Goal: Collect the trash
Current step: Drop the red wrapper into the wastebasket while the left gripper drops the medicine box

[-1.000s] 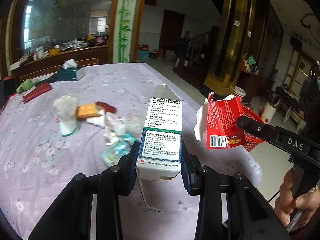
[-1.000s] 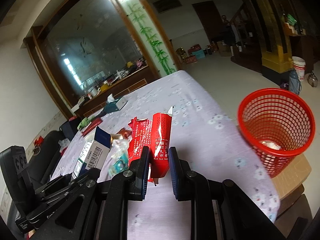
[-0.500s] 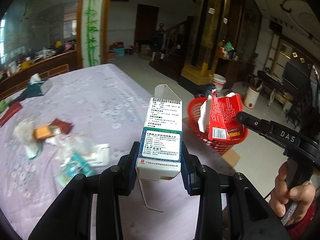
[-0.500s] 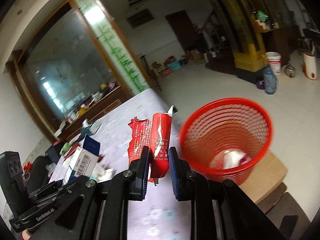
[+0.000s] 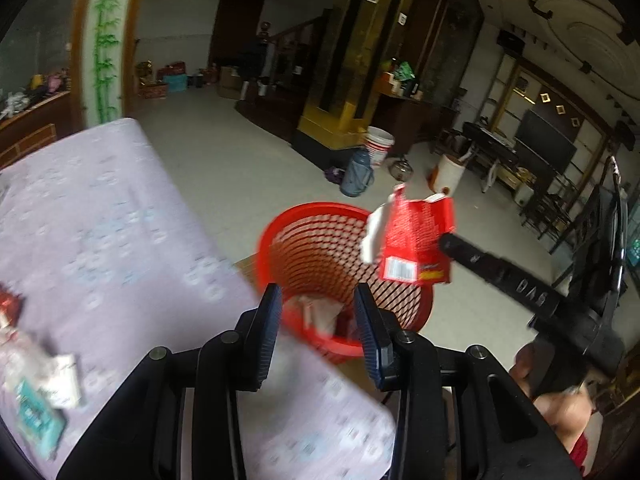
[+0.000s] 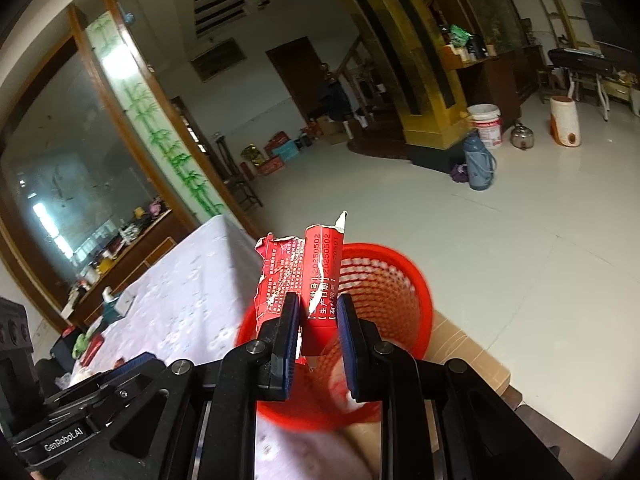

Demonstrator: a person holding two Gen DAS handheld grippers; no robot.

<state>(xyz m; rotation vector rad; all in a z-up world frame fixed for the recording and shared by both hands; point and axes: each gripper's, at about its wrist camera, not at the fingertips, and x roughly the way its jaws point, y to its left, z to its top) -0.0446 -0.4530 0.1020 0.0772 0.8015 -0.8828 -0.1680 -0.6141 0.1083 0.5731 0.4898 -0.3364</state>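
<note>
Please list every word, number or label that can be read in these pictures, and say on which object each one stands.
"GenRobot.AI": on the body of the left gripper, seen low in the right wrist view.
"20250502": printed twice on the torn red carton held in the right gripper.
"DAS", seen upside down: on the right gripper's arm in the left wrist view.
The Chinese print and barcode on the carton are too small or blurred to read.
</note>
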